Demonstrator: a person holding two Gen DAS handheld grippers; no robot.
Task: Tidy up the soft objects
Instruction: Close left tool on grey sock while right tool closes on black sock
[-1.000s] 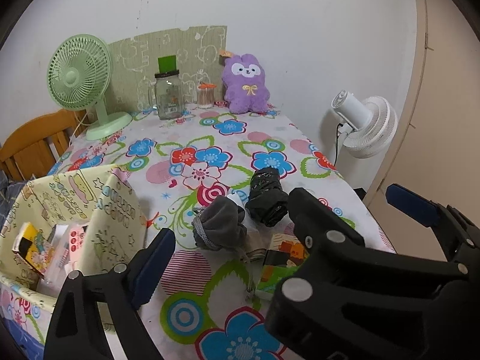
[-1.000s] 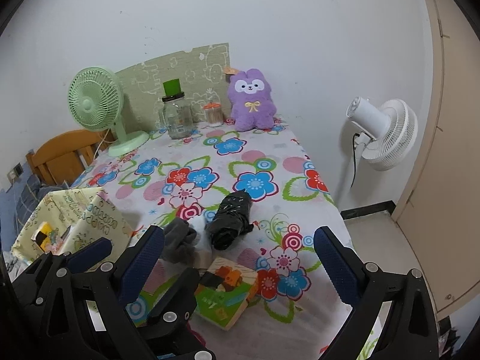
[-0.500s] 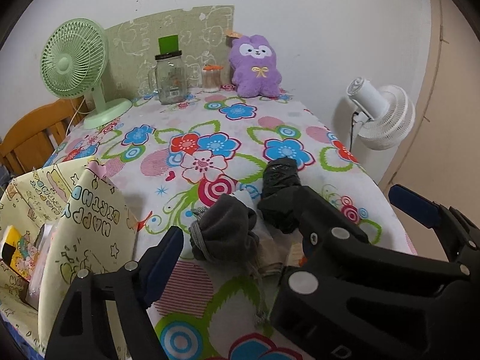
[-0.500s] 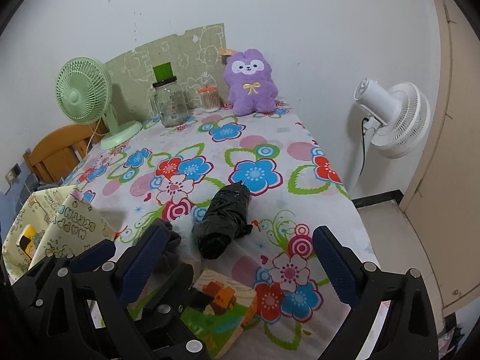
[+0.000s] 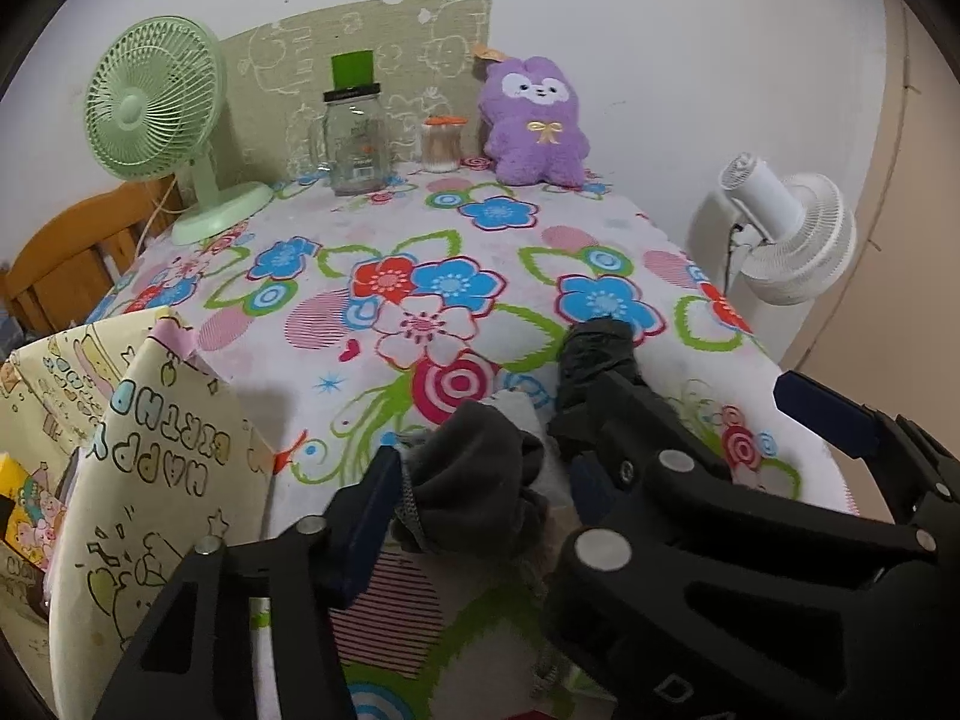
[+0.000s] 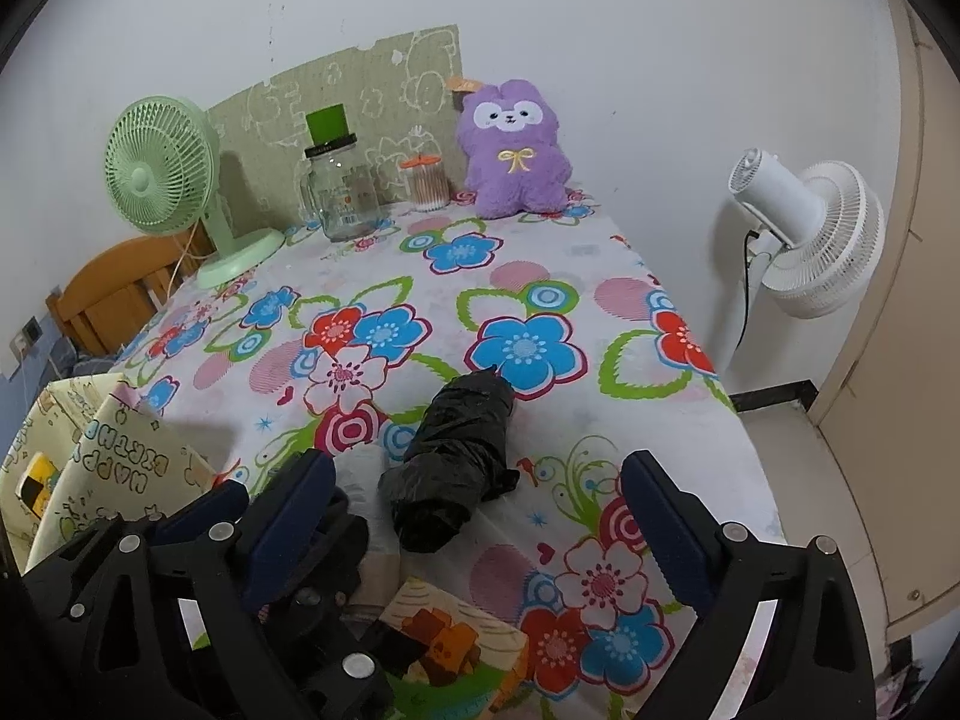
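A rolled grey sock (image 5: 474, 480) lies on the flowered tablecloth (image 5: 420, 276). My left gripper (image 5: 474, 495) straddles it with closing jaws; the left pad (image 5: 366, 510) touches the cuff and a thin gap shows at the right pad (image 5: 585, 480). Just to its right lies a black crinkled bundle (image 6: 462, 456). My right gripper (image 6: 477, 510) stands wide around the bundle's near end, jaws closing slightly, pads clear of it. Its left finger (image 5: 624, 420) crosses over my left gripper's right finger. A purple plush (image 6: 513, 150) sits upright at the table's far edge.
A yellow "Happy Birthday" paper bag (image 5: 150, 480) stands open at the near left. A picture booklet (image 6: 456, 648) lies under the grippers. A green fan (image 6: 162, 180), glass jar (image 6: 342, 192) and swab pot (image 6: 427, 183) line the back. A white fan (image 6: 810, 228) stands past the table's right edge.
Both grippers have come forward and down toward the sock and the black bundle. The left jaws have narrowed around the grey sock. The right jaws look almost unchanged.
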